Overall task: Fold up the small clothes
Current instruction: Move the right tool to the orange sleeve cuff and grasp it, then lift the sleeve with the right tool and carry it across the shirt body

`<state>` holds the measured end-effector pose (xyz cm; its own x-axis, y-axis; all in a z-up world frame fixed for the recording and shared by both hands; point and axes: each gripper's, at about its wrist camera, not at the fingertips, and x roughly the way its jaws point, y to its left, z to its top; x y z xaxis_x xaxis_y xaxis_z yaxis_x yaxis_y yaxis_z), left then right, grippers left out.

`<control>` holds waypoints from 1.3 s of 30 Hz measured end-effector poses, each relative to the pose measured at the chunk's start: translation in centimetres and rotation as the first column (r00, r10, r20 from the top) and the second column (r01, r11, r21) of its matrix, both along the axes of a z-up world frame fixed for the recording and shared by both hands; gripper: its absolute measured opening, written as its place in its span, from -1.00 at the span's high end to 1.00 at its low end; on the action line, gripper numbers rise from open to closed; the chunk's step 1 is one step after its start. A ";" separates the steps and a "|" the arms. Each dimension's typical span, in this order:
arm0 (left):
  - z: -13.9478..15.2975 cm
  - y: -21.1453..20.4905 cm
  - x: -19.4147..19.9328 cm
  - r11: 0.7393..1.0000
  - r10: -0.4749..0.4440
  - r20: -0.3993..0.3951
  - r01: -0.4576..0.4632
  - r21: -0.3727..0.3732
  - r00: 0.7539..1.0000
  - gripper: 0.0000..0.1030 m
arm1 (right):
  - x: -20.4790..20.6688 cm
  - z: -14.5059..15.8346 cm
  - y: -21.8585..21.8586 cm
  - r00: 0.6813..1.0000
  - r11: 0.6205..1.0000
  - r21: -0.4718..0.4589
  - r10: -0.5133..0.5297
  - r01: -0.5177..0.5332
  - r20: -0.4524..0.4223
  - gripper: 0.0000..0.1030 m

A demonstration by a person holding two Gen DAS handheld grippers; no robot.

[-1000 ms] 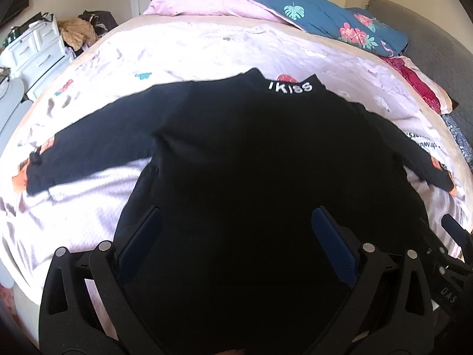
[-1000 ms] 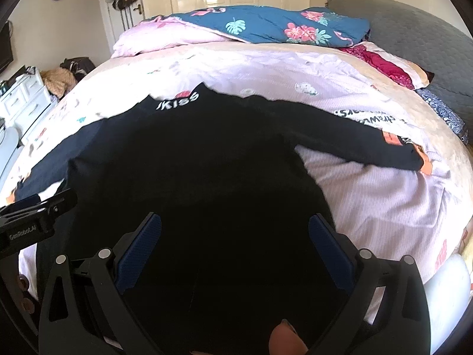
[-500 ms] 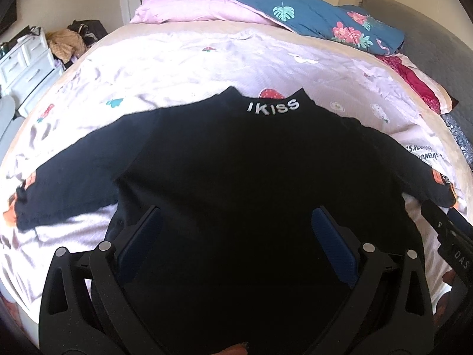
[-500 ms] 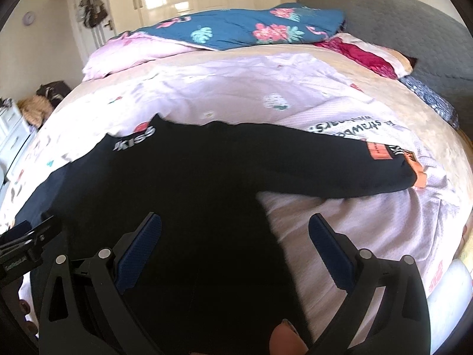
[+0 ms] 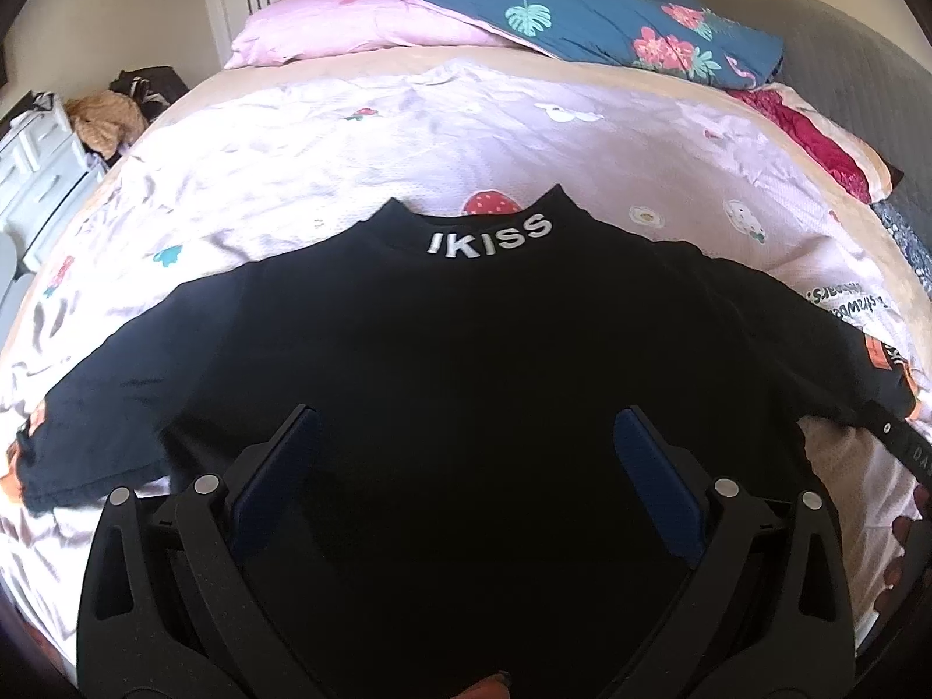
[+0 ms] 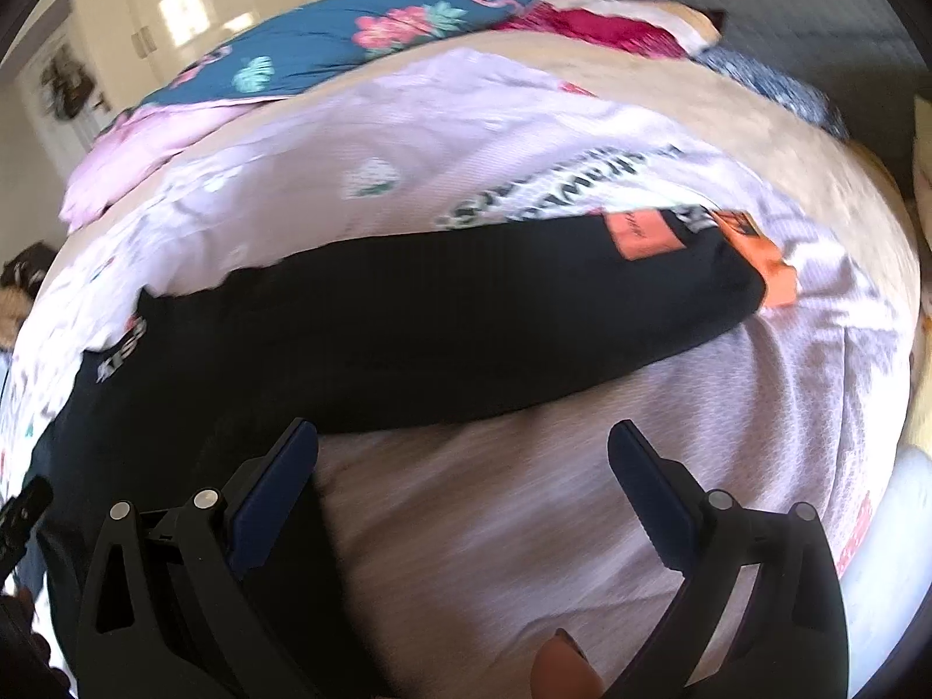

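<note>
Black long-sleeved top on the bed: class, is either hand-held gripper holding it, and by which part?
Neither. The left hand-held gripper and right hand-held gripper are open, nothing between their fingers.

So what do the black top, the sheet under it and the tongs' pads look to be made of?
Black top: soft matte knit, seemingly cotton jersey; it drapes limp, and the sleeve shows faint ribbing.
Pink sheet: thin printed woven fabric with a slight sheen and fine creases.
Pads on the left tongs: dull blue, probably rubber or foam, on matte black plastic arms.
</note>
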<state>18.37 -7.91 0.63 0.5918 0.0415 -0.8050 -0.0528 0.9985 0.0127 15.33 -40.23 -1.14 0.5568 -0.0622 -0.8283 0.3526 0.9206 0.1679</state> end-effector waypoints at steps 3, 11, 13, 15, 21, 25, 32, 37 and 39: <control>-0.7 -0.7 1.1 1.000 -0.017 -0.020 0.017 0.004 1.000 -0.83 | 0.7 -1.0 -2.3 0.998 0.998 0.038 -0.054 0.055 -0.026 -0.92; -2.4 -2.9 4.1 0.991 -0.128 -0.063 0.125 -0.055 0.990 -0.83 | 1.8 -3.0 -8.3 0.981 0.969 0.152 -0.190 0.194 -0.046 -0.92; -2.6 -3.4 4.7 0.990 -0.138 -0.069 0.135 -0.048 0.988 -0.83 | 2.0 -3.1 -9.5 0.975 0.958 0.177 -0.221 0.224 -0.034 -0.92; -2.9 -3.6 5.3 0.989 -0.141 -0.076 0.137 -0.051 0.987 -0.83 | 2.3 -3.3 -10.6 0.969 0.948 0.200 -0.247 0.246 -0.025 -0.92; -2.2 -3.0 6.2 0.991 -0.120 -0.058 0.116 -0.074 0.991 -0.83 | 2.9 -4.3 -14.5 0.931 0.899 0.265 -0.365 0.350 0.007 -0.40; -1.2 -1.6 6.1 0.992 -0.096 -0.046 0.092 -0.083 0.994 -0.83 | 3.0 -4.1 -16.1 0.919 0.883 0.298 -0.392 0.362 0.046 0.58; 1.4 1.4 5.4 0.992 -0.044 -0.014 0.042 -0.117 0.999 -0.83 | 2.2 0.7 -13.3 0.930 0.934 0.298 -0.276 0.199 0.244 0.83; 3.5 3.1 4.9 0.990 -0.014 0.018 0.017 -0.143 1.000 -0.83 | 2.6 4.7 -9.8 0.929 0.964 0.255 -0.157 0.071 0.336 0.84; 4.4 3.8 4.6 0.988 -0.007 0.036 0.013 -0.156 0.999 -0.83 | 2.8 5.8 -8.2 0.928 0.971 0.236 -0.105 0.019 0.359 0.84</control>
